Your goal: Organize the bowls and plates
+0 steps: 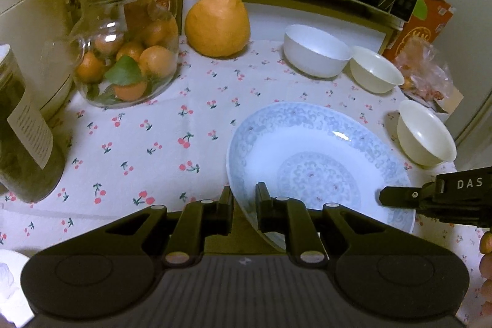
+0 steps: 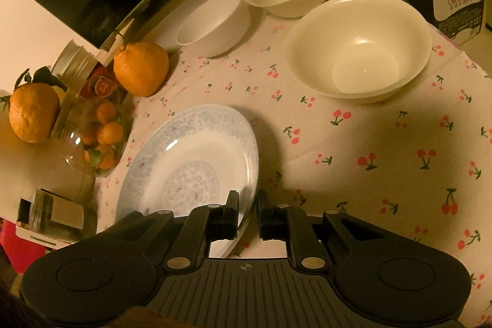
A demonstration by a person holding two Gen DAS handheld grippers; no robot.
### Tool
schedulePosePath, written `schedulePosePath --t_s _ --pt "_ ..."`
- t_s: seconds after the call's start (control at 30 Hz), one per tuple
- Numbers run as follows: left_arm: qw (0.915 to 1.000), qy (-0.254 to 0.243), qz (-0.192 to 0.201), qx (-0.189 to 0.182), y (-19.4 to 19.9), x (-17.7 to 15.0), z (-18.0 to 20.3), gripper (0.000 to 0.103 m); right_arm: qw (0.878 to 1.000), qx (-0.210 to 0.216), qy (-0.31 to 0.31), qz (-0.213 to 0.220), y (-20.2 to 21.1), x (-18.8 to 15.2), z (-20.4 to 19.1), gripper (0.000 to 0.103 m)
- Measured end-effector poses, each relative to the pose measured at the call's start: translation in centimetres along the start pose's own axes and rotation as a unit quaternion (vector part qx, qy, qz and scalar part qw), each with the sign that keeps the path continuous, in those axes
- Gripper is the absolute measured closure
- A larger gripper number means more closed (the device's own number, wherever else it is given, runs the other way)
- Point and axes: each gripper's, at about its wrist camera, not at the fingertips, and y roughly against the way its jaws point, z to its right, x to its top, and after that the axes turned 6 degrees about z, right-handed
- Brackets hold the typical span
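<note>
Your plate [image 1: 319,162] is white with pale blue-grey scrollwork round the rim and a matching medallion in its centre. The cloth [image 1: 160,143] on the bench is white, dotted with small red cherries on green stems. You have one white bowl [image 1: 316,49] and two cream bowls [image 1: 375,69] [image 1: 426,132]. Both tools [image 1: 244,199] [image 2: 247,205] are matt black.

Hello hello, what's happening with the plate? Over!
Both grippers, left gripper and right gripper, clamp the plate rim. Three bowls beyond, nearest. Nothing blocking.
</note>
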Motion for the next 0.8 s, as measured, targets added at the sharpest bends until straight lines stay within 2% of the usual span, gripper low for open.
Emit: schedulePosePath --t_s 0.63,0.8 --pt "0.9998 0.007 -0.018 0.004 -0.25 -0.02 -0.33 0.089 1.000 0.004 -0.002 -0.012 -0.43 -0.34 -0.06 0.089" --pt "0.9996 -0.001 -0.026 -0.006 -0.26 0.01 -0.19 0.085 1.000 0.006 -0.001 -0.013 -0.36 -0.31 -0.09 0.088"
